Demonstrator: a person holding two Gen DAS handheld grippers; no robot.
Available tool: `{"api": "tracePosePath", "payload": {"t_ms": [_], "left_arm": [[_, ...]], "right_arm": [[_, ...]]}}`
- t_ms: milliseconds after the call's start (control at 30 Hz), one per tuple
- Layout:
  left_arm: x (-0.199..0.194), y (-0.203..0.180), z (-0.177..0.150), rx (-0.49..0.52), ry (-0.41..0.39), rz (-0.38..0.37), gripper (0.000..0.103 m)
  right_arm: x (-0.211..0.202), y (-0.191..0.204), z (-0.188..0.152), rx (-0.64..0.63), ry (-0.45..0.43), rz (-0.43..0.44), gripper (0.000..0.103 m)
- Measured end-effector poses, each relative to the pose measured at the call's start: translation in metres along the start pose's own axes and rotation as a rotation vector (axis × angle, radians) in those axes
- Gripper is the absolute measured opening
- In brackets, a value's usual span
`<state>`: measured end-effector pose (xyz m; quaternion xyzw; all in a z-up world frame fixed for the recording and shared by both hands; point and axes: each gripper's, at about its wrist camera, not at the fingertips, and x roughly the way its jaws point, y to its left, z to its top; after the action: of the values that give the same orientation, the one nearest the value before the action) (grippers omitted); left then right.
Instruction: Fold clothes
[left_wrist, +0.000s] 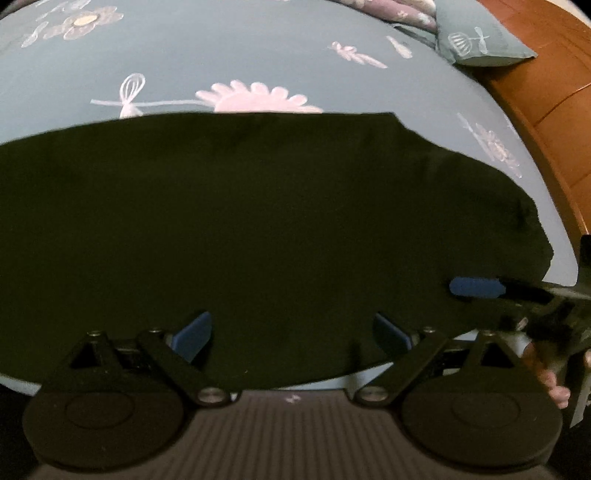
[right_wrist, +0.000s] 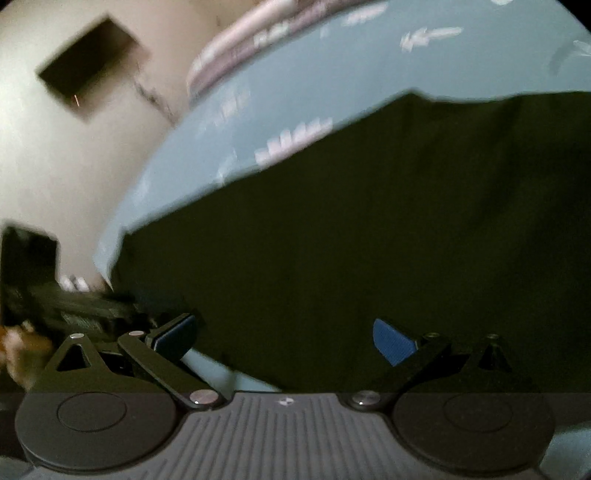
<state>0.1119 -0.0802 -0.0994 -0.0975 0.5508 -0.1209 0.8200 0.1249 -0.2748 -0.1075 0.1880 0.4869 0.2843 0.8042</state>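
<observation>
Left wrist view: dark, limp cloth garment (left_wrist: 240, 229) fills centre frame (soft, light); both grippers (left_wrist: 291, 332) (right_wrist: 284, 338) spread, empty; grasp lower hem corners.

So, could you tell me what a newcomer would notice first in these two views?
A large dark garment spreads flat across a light blue bedsheet printed with pale flowers, filling the middle of both views. The open left gripper sits over its near edge, and the right gripper reaches in from the right side.

Dark green garment (left_wrist: 240, 221), blue floral bedsheet (left_wrist: 221, 55), blue-padded fingers (left_wrist: 194, 334)
</observation>
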Motion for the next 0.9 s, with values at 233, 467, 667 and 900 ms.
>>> {"api": "tracePosePath", "payload": {"t_ms": [233, 467, 667, 900], "left_arm": [[0.001, 0.006, -0.014, 0.017, 0.042, -0.025, 0.094], [-0.019, 0.024, 0.002, -0.07, -0.051, -0.085, 0.094], [-0.001, 0.037, -0.004, -0.103, 0.01, 0.021, 0.094], [-0.016, 0.045, 0.004, -0.13, -0.056, -0.005, 0.094]], "right_arm": [[-0.007, -0.001, -0.007, 0.016, 0.038, 0.039, 0.103], [-0.001, 0.008, -0.003, -0.02, 0.051, 0.001, 0.103], [0.0, 0.003, 0.0, -0.003, 0.052, 0.012, 0.103], [0.001, 0.002, -0.001, -0.006, 0.058, 0.009, 0.103]]}}
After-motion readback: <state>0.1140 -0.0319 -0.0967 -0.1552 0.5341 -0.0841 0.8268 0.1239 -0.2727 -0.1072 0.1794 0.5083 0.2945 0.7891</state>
